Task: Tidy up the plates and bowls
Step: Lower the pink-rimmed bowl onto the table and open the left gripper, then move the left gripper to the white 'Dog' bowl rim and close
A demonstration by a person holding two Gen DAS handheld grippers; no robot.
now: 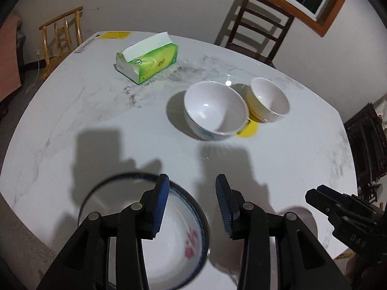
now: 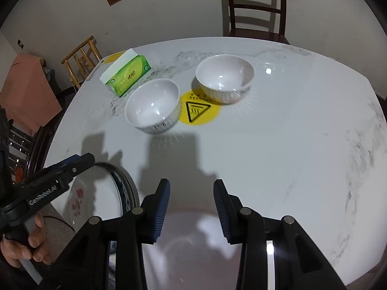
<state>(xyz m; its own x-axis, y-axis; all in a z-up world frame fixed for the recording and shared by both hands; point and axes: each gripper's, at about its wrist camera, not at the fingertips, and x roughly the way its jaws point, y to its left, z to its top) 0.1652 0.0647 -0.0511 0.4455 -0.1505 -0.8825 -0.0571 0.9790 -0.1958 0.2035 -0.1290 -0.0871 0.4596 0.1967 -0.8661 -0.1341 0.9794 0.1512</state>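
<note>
Two white bowls stand mid-table: a larger one (image 1: 215, 111) (image 2: 152, 106) and one (image 1: 269, 99) (image 2: 225, 75) with a tan outside, on either side of a yellow warning sticker (image 2: 199, 111). My left gripper (image 1: 192, 181) is open and holds nothing. It hangs over a blue-rimmed plate (image 1: 176, 261) (image 2: 101, 193) with pink flowers at the near edge. My right gripper (image 2: 191, 183) is open too, with nothing between its pads, above a plain white plate (image 2: 193, 241) (image 1: 300, 217). Each gripper shows in the other's view: right (image 1: 314, 195), left (image 2: 89, 157), held by a hand (image 2: 26, 249).
The white marble table (image 1: 96, 120) carries a green tissue pack (image 1: 147, 60) (image 2: 128, 75) at the far left. A dark wooden chair (image 1: 256, 31) (image 2: 256, 7) stands behind the table and a bamboo chair (image 1: 60, 36) (image 2: 82, 58) off its far left corner.
</note>
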